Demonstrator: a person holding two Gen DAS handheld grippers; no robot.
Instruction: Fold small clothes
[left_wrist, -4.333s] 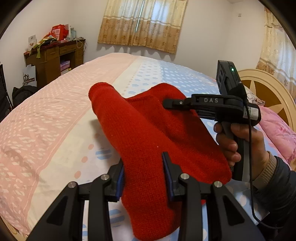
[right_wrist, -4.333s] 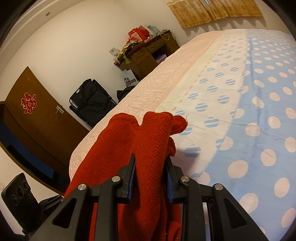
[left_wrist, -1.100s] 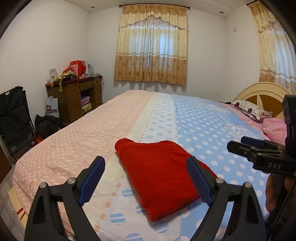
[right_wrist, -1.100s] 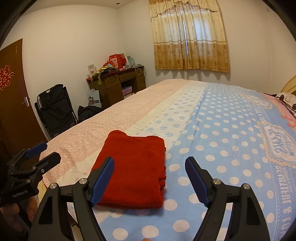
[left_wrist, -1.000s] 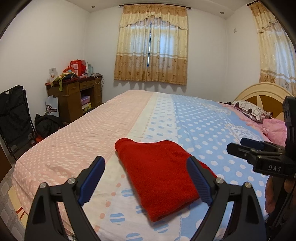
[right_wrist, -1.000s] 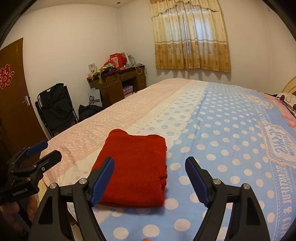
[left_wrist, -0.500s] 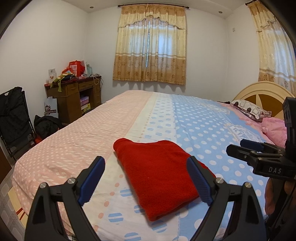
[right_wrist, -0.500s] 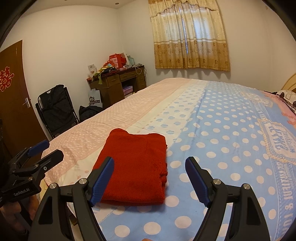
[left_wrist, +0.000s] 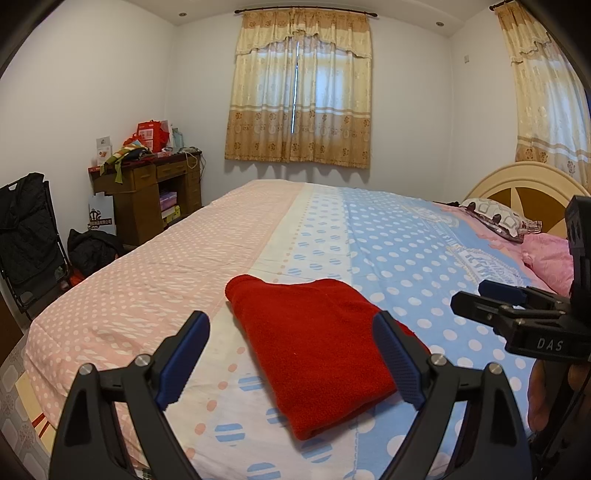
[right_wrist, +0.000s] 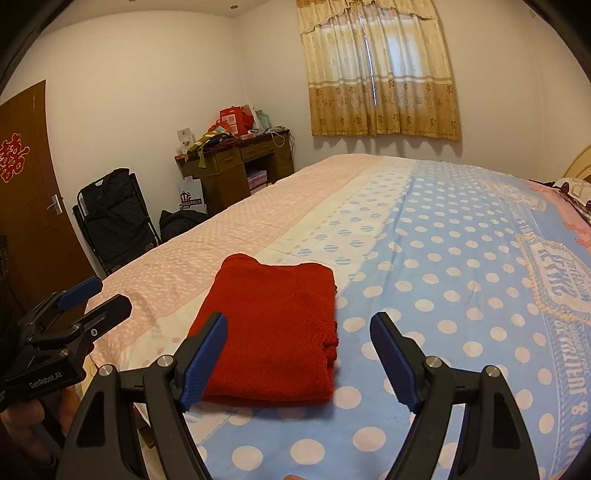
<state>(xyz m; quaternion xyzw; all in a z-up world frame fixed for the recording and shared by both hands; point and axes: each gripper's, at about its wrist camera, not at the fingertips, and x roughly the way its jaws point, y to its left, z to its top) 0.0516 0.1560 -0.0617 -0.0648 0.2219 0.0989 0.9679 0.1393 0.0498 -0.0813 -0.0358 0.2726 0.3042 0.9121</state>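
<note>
Both my left gripper (left_wrist: 291, 354) and right gripper (right_wrist: 297, 356) gape empty over the soft, light red knit (left_wrist: 314, 350) at lower centre; I'd pinch its thick folded edge.

A red sweater (left_wrist: 314, 343) of matt, fuzzy knit wool lies folded on a smooth cotton bedsheet (left_wrist: 388, 236) printed in pink, cream and blue dots. Just before the sweater, the left gripper (left_wrist: 291, 354) is matt black plastic, with silver metal bolts and fingers (left_wrist: 397, 360) faced in rough, ribbed blue rubber. The right gripper (right_wrist: 297, 356) is made the same way, its blue pads (right_wrist: 393, 360) finely textured. Beyond the sweater, a desk (left_wrist: 147, 192) is dark, slightly glossy wood. Thin cloth curtains (left_wrist: 301, 92) hang behind the bed, cream and tan with a floral print. The headboard (left_wrist: 517, 184) is smooth, cream-painted wood.
</note>
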